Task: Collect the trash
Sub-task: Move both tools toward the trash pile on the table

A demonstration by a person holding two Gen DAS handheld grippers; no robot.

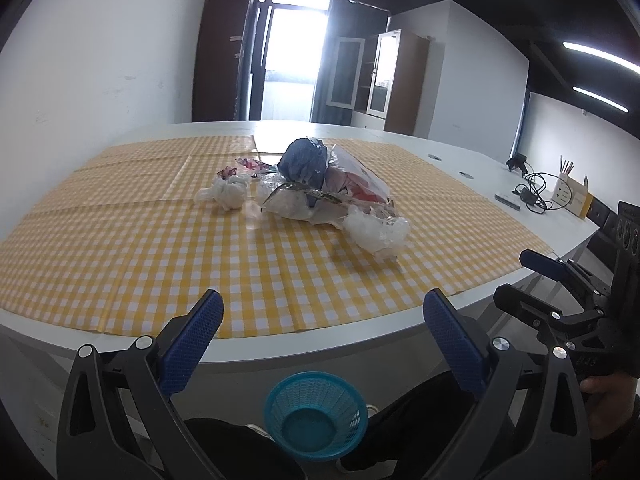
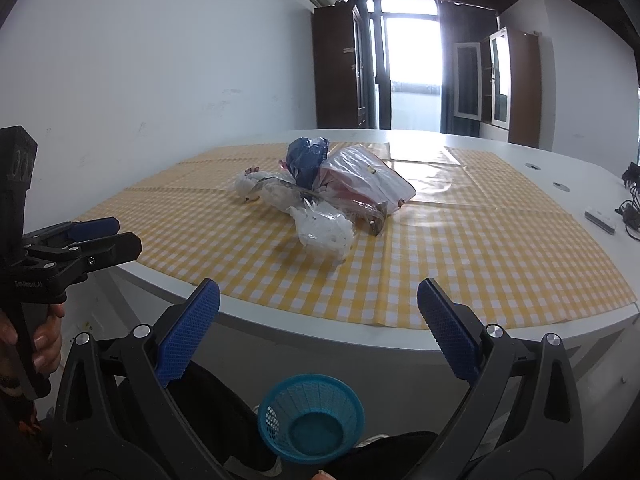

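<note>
A pile of trash lies in the middle of the yellow checked tablecloth: a dark blue bag, a clear bag with red inside and crumpled white plastic. The right wrist view shows the same pile of trash. A small blue basket sits low, below the table's near edge, and shows between the fingers in both views as the blue basket. My left gripper is open and holds nothing, short of the table edge. My right gripper is open too, beside it.
The white table curves around its near edge. At its far right lie cables, a white device and a pen box. A person's dark-clothed legs are below, beside the basket. Cabinets and a bright doorway stand behind.
</note>
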